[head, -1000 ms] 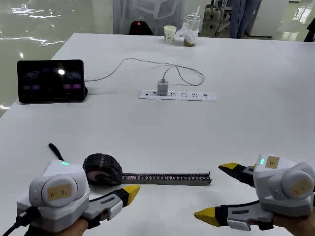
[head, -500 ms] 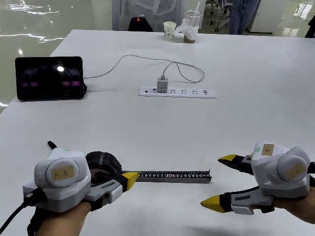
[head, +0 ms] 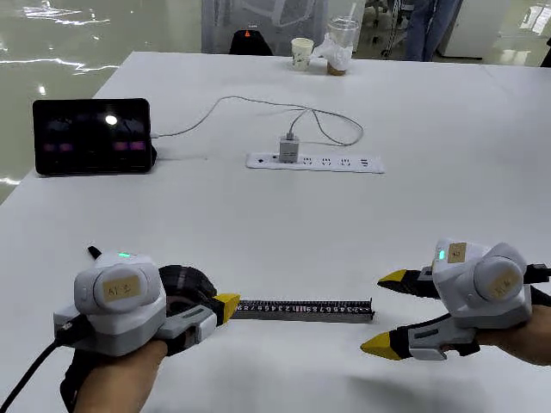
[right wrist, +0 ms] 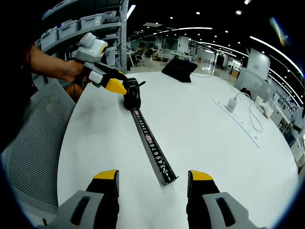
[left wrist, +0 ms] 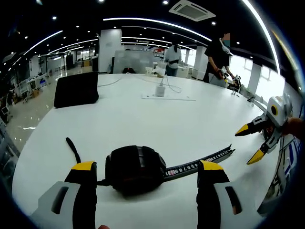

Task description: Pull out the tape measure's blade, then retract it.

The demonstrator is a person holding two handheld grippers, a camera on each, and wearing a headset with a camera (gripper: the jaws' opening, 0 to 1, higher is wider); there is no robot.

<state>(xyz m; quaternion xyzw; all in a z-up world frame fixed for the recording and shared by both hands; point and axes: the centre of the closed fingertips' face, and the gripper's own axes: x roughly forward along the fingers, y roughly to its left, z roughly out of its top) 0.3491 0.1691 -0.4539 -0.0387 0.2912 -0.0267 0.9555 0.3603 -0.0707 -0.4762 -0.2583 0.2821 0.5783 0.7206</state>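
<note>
One tape measure (head: 194, 282), two claws (left wrist: 147, 166) (right wrist: 153, 175)

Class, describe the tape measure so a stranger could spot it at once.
On the big white table, look at the near edge, between the open left tongs. There sits a round black case, and unlike the tablet and power strip farther back, it has a numbered blade drawn out flat toward the right tongs.

tape measure case (left wrist: 136, 168): black, ribbed, matt, looks rubbery. blade (right wrist: 151, 143): thin, dark, printed, slight sheen. table (head: 258, 215): white, smooth, satin. tablet (head: 92, 136): glossy screen. right gripper (head: 386, 311): smooth white plastic shell, yellow tips.
</note>
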